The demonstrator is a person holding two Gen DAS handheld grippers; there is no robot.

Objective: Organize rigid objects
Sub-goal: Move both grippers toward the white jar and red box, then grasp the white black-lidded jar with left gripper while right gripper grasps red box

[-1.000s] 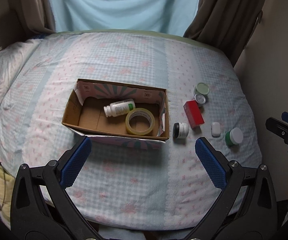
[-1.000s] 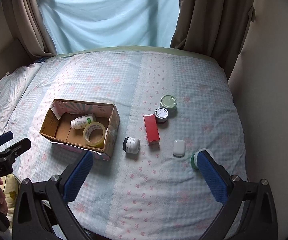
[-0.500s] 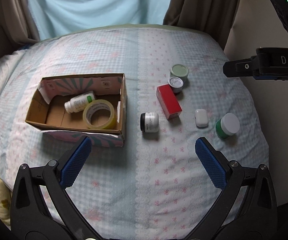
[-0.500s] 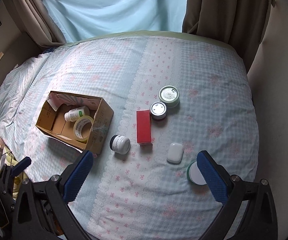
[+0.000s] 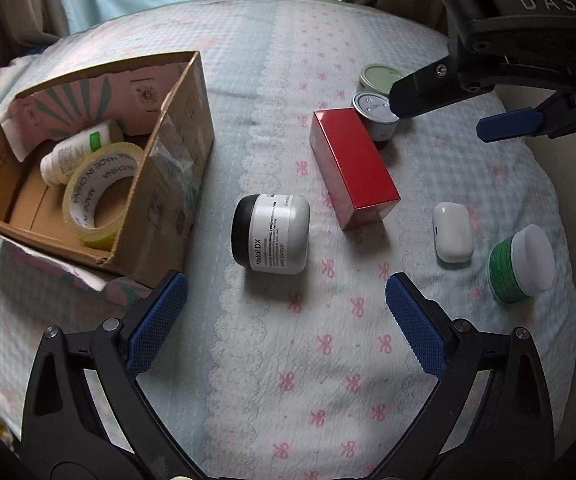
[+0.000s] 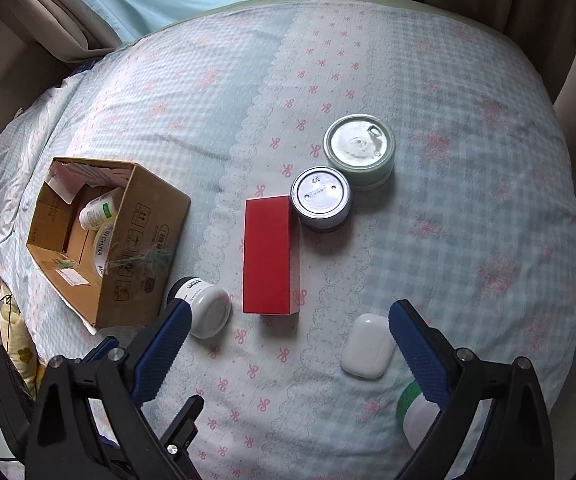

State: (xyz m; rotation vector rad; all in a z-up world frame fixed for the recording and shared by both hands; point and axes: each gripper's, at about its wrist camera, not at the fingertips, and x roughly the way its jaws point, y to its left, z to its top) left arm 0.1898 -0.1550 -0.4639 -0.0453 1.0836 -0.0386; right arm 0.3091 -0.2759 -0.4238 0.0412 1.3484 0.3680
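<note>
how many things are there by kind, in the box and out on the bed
Jars: 2, white jar and green jar
Tins: 2, green tin and silver tin
Red box: 1
Earbud case: 1
Bottle: 1
Tape roll: 1
Total: 8

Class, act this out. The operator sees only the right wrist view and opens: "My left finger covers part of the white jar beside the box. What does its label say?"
Observer: The white jar lies on its side, black lid toward the box. The label reads "Metal DX".
Operator: And the green thing behind my right finger?
Observer: It is a green jar with a white lid, just right of the earbud case.
Operator: Where does my gripper hang?
Observer: The right gripper is open, and one finger crosses in front of the small tin.
</note>
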